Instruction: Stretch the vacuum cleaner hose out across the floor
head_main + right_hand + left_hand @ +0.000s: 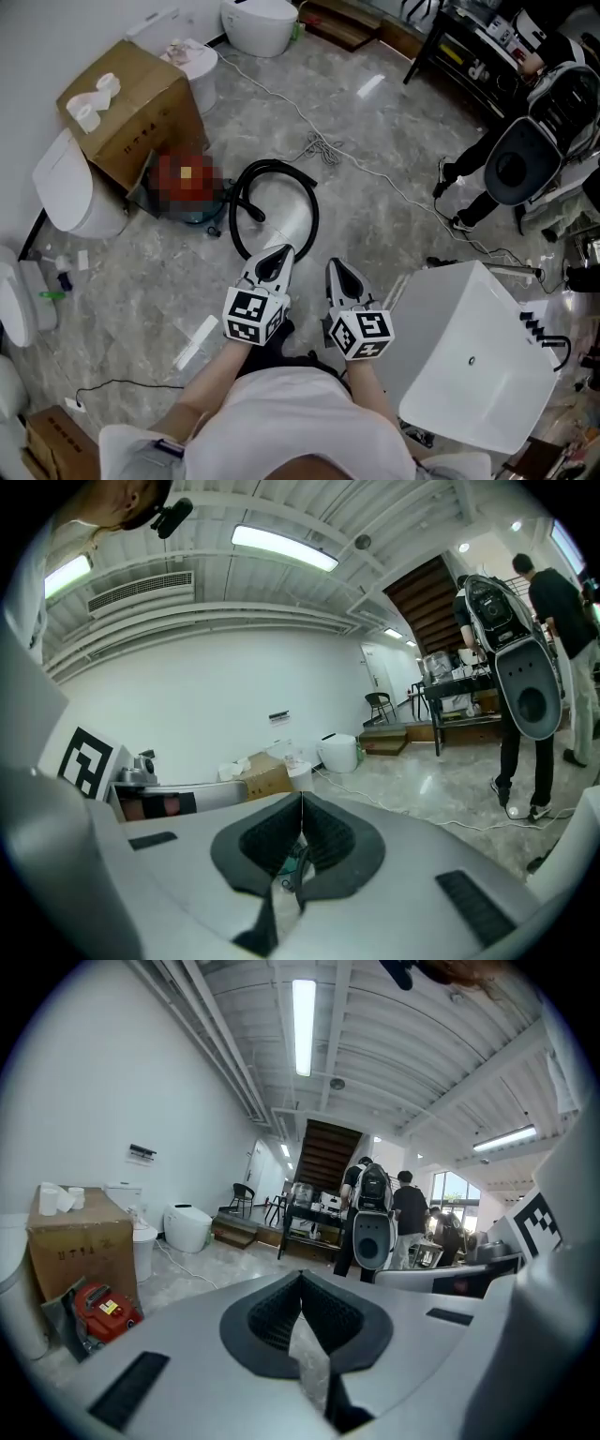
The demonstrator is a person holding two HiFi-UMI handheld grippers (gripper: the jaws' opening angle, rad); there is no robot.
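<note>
Room bright, evenly lit. Ceiling tube light point(303, 1026) overhead, daylight through far window point(457, 1188). Pale glare streaks on polished floor point(370, 86). Shadows soft, faint. Both gripper views heavily fisheye: straight lines bowed, corners black, nearest foreground slightly soft.

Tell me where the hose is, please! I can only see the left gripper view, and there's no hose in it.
Observer: In the head view the hose lies in one black loop on the floor, straight ahead.
Operator: Is it near the red thing I can see?
Observer: Yes. That is the vacuum, and the loop's left side lies right beside it, next to the box.
Operator: Is my other claw holding the hose?
Observer: No. The right claw is shut with nothing in it, short of the loop.
</note>
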